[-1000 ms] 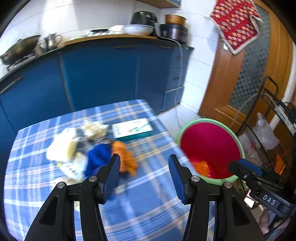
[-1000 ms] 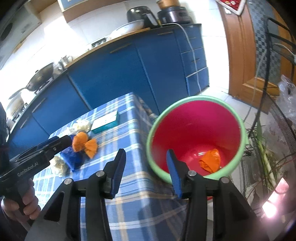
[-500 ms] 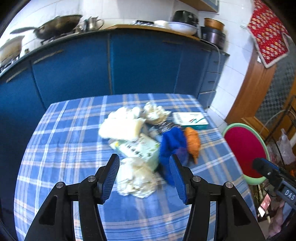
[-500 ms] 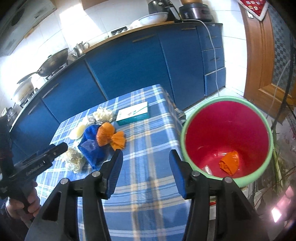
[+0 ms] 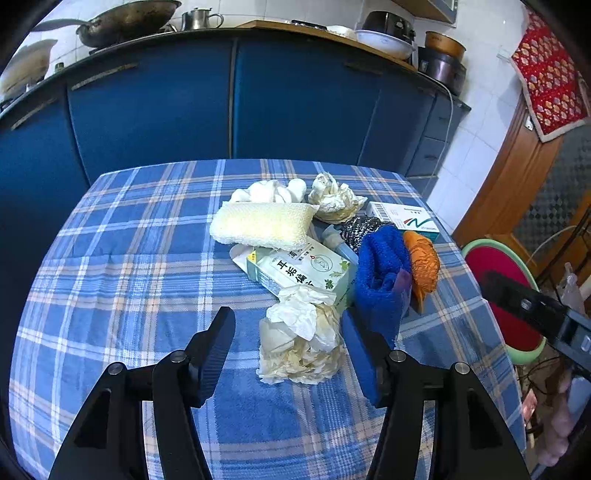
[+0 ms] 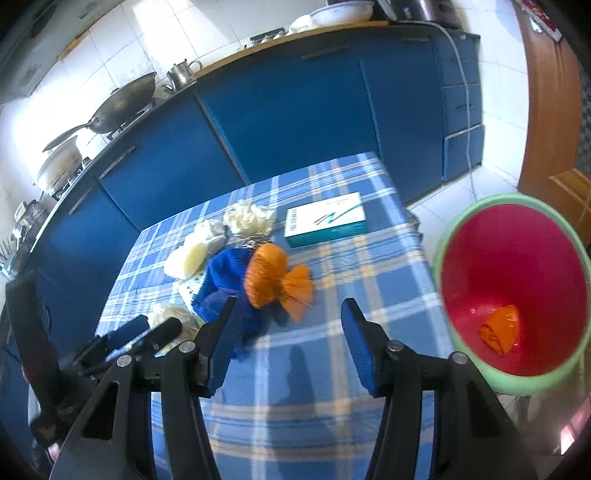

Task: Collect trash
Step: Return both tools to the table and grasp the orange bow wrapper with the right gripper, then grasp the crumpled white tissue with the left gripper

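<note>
A heap of trash lies on the blue plaid table (image 5: 110, 280). My left gripper (image 5: 290, 345) is open, its jaws either side of a crumpled white tissue wad (image 5: 301, 338). Behind it lie a green medicine box (image 5: 303, 273), a blue cloth (image 5: 382, 273), an orange bag (image 5: 423, 264), a yellow sponge (image 5: 260, 223) and a white-teal box (image 5: 404, 218). My right gripper (image 6: 290, 341) is open and empty above the table, just short of the orange bag (image 6: 275, 282) and the blue cloth (image 6: 221, 277). The red bin with a green rim (image 6: 513, 291) holds an orange scrap (image 6: 500, 330).
Blue kitchen cabinets (image 5: 229, 99) stand behind the table, with a wok (image 5: 122, 18) and pots on the counter. The bin stands on the floor off the table's right edge (image 5: 506, 295). A wooden door (image 5: 528, 177) is at the far right. The white-teal box (image 6: 325, 219) lies near the table's far edge.
My left gripper has swung left from the bin side and come down around the tissue wad. My right gripper has turned from the bin toward the trash heap.
</note>
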Demonstrator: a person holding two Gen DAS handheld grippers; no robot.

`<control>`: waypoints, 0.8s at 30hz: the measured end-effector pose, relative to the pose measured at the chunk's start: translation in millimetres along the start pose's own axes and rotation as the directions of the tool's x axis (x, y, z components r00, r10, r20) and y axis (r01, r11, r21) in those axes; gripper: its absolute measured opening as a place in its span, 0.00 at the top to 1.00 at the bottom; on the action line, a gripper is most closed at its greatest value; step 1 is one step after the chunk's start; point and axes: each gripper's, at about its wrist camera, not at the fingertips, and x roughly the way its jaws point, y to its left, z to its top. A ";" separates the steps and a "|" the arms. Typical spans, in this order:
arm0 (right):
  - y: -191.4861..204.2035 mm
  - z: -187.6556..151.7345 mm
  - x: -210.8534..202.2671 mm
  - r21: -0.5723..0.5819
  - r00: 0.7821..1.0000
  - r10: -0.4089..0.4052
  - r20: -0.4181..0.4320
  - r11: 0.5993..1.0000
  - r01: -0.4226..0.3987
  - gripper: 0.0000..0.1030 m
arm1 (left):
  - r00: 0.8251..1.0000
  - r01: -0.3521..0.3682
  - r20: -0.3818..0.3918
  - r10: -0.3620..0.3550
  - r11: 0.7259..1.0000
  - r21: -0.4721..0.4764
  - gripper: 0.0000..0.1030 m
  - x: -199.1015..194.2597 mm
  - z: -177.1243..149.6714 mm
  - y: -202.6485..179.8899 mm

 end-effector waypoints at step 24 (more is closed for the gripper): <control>7.0 12.5 35.5 0.003 0.998 0.059 -0.028 0.998 -0.059 0.83 | 0.996 0.087 0.035 -0.088 0.996 0.018 0.69 -13.3 3.8 -8.1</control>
